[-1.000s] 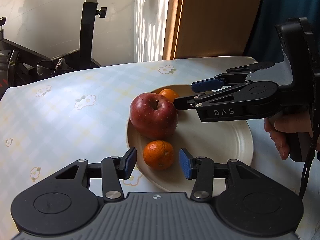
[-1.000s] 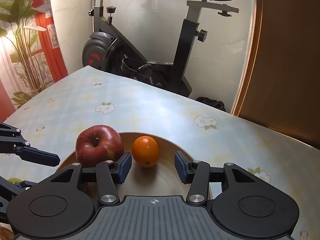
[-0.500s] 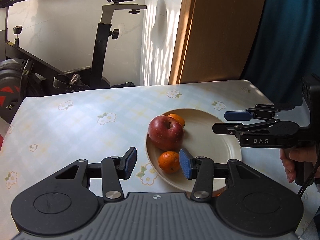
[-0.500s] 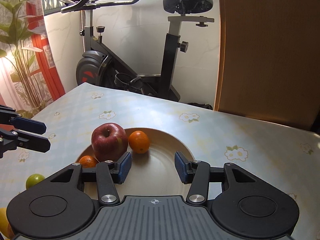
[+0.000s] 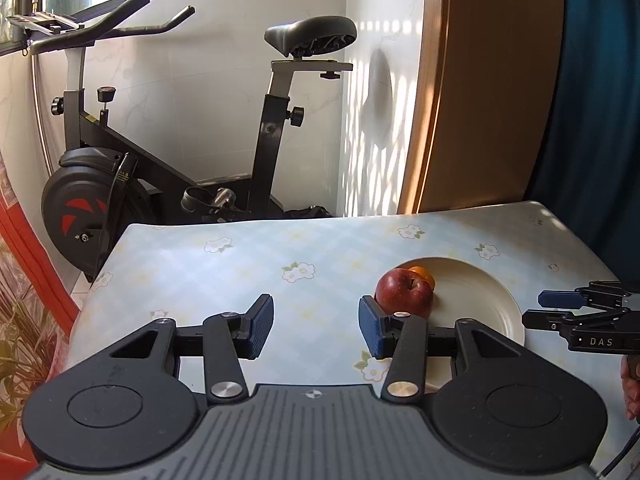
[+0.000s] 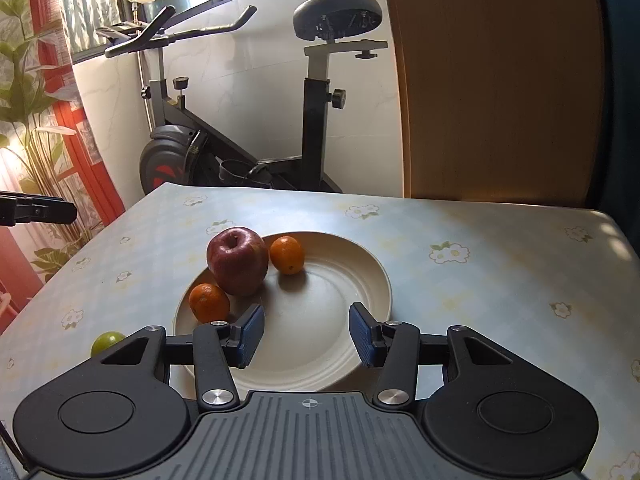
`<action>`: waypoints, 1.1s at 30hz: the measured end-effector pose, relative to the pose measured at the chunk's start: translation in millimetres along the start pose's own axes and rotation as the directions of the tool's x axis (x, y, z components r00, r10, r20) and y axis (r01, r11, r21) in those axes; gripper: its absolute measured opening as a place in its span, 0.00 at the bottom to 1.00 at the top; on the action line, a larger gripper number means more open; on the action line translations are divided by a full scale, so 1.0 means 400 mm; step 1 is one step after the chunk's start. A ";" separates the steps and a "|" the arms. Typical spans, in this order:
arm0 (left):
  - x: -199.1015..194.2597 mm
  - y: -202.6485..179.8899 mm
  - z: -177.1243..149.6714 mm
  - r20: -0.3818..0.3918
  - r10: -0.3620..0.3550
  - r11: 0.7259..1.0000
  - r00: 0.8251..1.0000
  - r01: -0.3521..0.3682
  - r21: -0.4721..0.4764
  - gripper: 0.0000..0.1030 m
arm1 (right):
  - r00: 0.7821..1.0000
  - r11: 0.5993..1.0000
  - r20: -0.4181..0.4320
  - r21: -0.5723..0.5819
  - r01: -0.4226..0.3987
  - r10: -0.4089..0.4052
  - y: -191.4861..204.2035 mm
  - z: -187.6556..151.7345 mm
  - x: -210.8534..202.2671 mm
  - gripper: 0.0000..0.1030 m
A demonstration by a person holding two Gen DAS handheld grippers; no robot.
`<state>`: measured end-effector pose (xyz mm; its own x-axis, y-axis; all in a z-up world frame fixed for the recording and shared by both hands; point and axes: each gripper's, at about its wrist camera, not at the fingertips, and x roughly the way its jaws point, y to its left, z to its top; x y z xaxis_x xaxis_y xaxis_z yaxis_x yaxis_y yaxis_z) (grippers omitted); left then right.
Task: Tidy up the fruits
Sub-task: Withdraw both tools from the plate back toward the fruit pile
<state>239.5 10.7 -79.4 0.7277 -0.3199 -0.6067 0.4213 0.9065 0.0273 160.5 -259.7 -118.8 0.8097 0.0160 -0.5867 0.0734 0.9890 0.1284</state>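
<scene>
1. The left gripper [image 5: 316, 326] and right gripper [image 6: 306, 334] both hang over the flowery blue tablecloth [image 6: 480, 240] with jaws apart, holding nothing, likely between picks.
2. The round cream plate [image 6: 340, 344] holds a big red apple [image 6: 237, 260] and two small oranges [image 6: 287, 254], so they stay together.
3. A small green fruit [image 6: 106, 342] sits outside, just beside the plate.

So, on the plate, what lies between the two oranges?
The red apple lies between the near orange and the far orange, as the right wrist view shows.
</scene>
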 end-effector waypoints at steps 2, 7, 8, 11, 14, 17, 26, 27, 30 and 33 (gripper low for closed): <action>-0.012 0.004 -0.001 0.012 0.034 0.999 0.999 -0.034 0.007 0.48 | 1.000 1.000 0.006 0.007 0.010 -0.010 0.006 -0.013 -0.009 0.43; -0.038 -0.005 -0.018 0.048 0.107 0.993 0.993 -0.109 0.041 0.48 | 1.000 0.999 0.017 0.051 0.019 -0.020 0.019 -0.050 -0.038 0.43; -0.041 -0.006 -0.024 0.050 0.108 0.993 0.993 -0.110 0.037 0.48 | 1.000 0.998 0.017 0.058 0.024 -0.025 0.021 -0.057 -0.042 0.43; -0.045 -0.009 -0.041 0.047 0.098 0.995 0.994 -0.098 0.013 0.48 | 1.000 0.997 0.012 0.069 0.027 -0.027 0.031 -0.080 -0.054 0.43; -0.045 -0.013 -0.063 0.035 0.086 0.996 0.996 -0.086 -0.022 0.48 | 1.000 0.998 -0.006 0.055 0.026 -0.025 0.043 -0.097 -0.062 0.43; -0.046 -0.021 -0.079 0.027 0.073 0.995 0.997 -0.071 -0.066 0.48 | 1.000 0.998 -0.018 0.067 0.020 -0.019 0.047 -0.106 -0.070 0.43; -0.053 -0.053 -0.129 0.007 0.039 0.993 0.999 -0.038 -0.115 0.48 | 0.999 0.999 -0.050 0.036 0.022 -0.021 0.068 -0.147 -0.101 0.43; -0.054 -0.055 -0.134 0.004 0.039 0.993 0.999 -0.038 -0.113 0.48 | 0.998 0.999 -0.057 0.037 0.021 -0.019 0.070 -0.153 -0.104 0.43; -0.065 -0.061 -0.147 0.001 0.039 0.993 0.999 -0.039 -0.109 0.48 | 0.998 0.999 -0.067 0.041 0.012 -0.010 0.078 -0.171 -0.116 0.43; -0.078 -0.064 -0.154 0.003 0.037 0.994 0.999 -0.036 -0.106 0.48 | 0.997 0.999 -0.074 0.038 0.006 -0.003 0.087 -0.182 -0.129 0.43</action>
<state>172.8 14.2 -110.1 0.7440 -0.2872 -0.6033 0.3350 0.9416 -0.0352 79.1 -215.5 -142.4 0.7638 0.0237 -0.6450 0.1006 0.9828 0.1552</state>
